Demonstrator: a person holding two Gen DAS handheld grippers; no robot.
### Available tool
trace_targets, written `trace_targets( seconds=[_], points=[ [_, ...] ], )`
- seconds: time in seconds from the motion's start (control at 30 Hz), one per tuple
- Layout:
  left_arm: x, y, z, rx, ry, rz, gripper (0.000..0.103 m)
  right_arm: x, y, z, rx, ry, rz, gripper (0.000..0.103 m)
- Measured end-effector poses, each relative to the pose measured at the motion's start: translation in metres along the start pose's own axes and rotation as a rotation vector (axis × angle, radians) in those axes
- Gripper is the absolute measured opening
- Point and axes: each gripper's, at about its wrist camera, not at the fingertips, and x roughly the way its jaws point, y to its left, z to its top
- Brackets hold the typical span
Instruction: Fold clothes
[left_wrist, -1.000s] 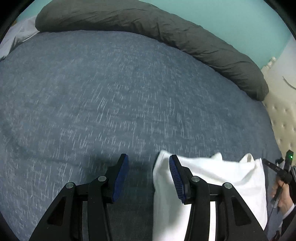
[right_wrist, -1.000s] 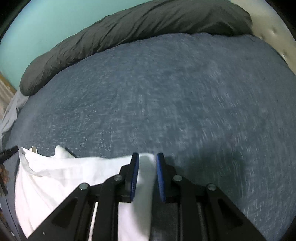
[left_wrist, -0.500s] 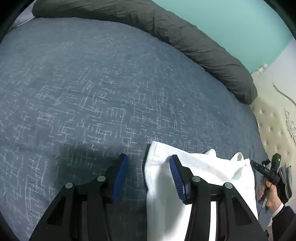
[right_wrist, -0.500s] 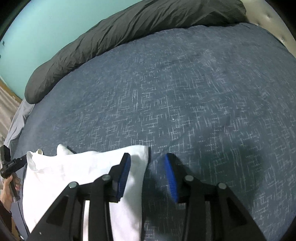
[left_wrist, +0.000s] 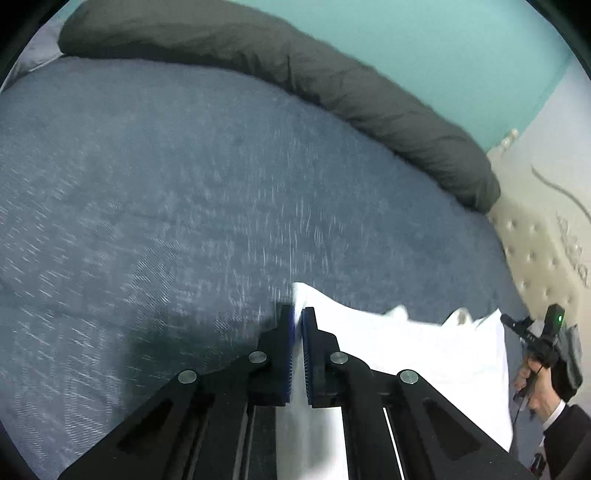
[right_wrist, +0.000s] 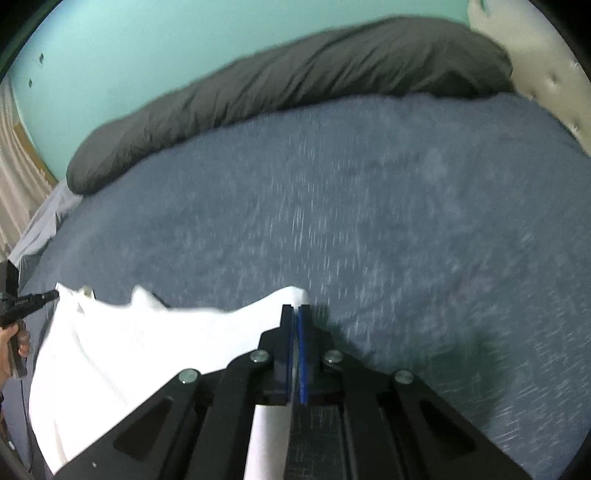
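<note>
On the near edge of the blue bedspread (left_wrist: 177, 206) lies the white garment (left_wrist: 413, 354), a folded piece of cloth stretched flat between our two tools. We hold one corner of it in the left gripper (left_wrist: 297, 325), whose blue pads are pressed together with the white edge pinched between them. We hold the opposite corner in the right gripper (right_wrist: 295, 321), its pads likewise closed tight on the cloth, and that corner rises slightly off the bedspread. Along the garment's far edge, between the two held corners, small bumps of fabric stick up, seen in the right wrist view as well (right_wrist: 140, 339).

Beyond the garment the bedspread runs broad and bare, its light flecks smeared by motion blur in both views. At the bedspread's far side a long dark grey duvet roll (left_wrist: 295, 74) lies along the teal wall (left_wrist: 443, 48). To the right end of that roll stands a cream tufted headboard (left_wrist: 543, 258). In the left wrist view our right hand (left_wrist: 535, 384) shows beside the garment's right edge, gripping its black handle with a green light. In the right wrist view our left hand (right_wrist: 14, 343) shows just beside the garment's left edge.
</note>
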Motion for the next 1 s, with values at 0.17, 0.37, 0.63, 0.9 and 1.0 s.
trace_targets(
  seconds=[0.17, 0.37, 0.63, 0.9, 1.0],
  points=[
    [-0.010, 0.004, 0.008, -0.015, -0.022, 0.018, 0.004, -0.019, 0.001, 0.017, 0.000, -0.077, -0.024, 0.002],
    [0.009, 0.011, 0.005, -0.036, 0.031, 0.060, 0.004, 0.006, 0.000, 0.016, 0.021, -0.012, -0.069, 0.002],
    [0.032, 0.015, -0.003, -0.056, 0.093, 0.101, 0.006, 0.037, -0.012, 0.001, 0.098, 0.098, -0.076, 0.002],
    [-0.031, 0.013, -0.051, -0.070, 0.138, 0.050, 0.026, -0.006, -0.027, -0.016, 0.167, 0.130, 0.008, 0.012],
    [-0.058, 0.011, -0.075, -0.069, 0.162, 0.028, 0.029, -0.039, -0.028, -0.041, 0.194, 0.153, 0.080, 0.027]
  ],
)
